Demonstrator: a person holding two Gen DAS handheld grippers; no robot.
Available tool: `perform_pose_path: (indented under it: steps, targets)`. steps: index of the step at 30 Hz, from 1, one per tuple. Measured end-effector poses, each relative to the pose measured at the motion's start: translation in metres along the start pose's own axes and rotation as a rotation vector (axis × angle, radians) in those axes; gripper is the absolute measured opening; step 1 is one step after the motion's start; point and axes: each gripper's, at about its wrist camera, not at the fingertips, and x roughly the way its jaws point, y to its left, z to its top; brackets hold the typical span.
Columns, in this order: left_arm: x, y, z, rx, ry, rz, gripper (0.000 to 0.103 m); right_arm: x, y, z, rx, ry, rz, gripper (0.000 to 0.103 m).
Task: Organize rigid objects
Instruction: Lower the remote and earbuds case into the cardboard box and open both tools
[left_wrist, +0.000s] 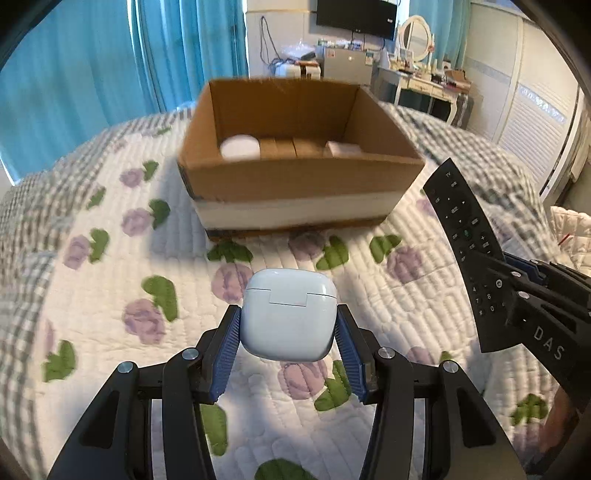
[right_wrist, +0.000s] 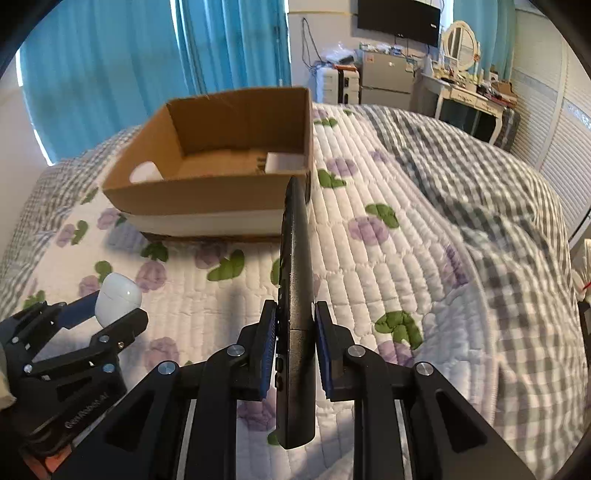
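My left gripper (left_wrist: 288, 328) is shut on a white earbud case (left_wrist: 290, 317) and holds it above the quilt, in front of an open cardboard box (left_wrist: 295, 177). My right gripper (right_wrist: 295, 325) is shut on a black remote control (right_wrist: 295, 280), held on edge and pointing toward the box (right_wrist: 207, 192). The remote also shows at the right of the left wrist view (left_wrist: 465, 236), and the earbud case at the lower left of the right wrist view (right_wrist: 118, 295). Inside the box lie a round white object (left_wrist: 240, 147) and a white flat object (left_wrist: 343, 149).
The box stands on a bed with a white floral quilt (left_wrist: 110, 280) and a grey checked blanket (right_wrist: 498, 229). Blue curtains (left_wrist: 110, 62) hang behind. A dressing table (right_wrist: 469, 99), a small fridge (right_wrist: 388, 77) and a wall TV (right_wrist: 399, 18) stand at the far wall.
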Motion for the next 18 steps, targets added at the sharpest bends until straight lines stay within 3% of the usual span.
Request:
perform_pose_path:
  steps: [5, 10, 18]
  targets:
    - [-0.030, 0.002, 0.023, 0.009, -0.061, -0.018, 0.051, -0.023, -0.002, 0.021, -0.031, -0.046, 0.031, 0.019]
    - [-0.047, 0.010, 0.068, 0.024, -0.116, -0.013, 0.051, -0.041, 0.007, 0.056, -0.101, -0.103, 0.045, 0.019]
    - [-0.037, 0.025, 0.147, 0.029, -0.177, 0.056, 0.051, -0.053, 0.021, 0.132, -0.198, -0.195, 0.079, 0.019]
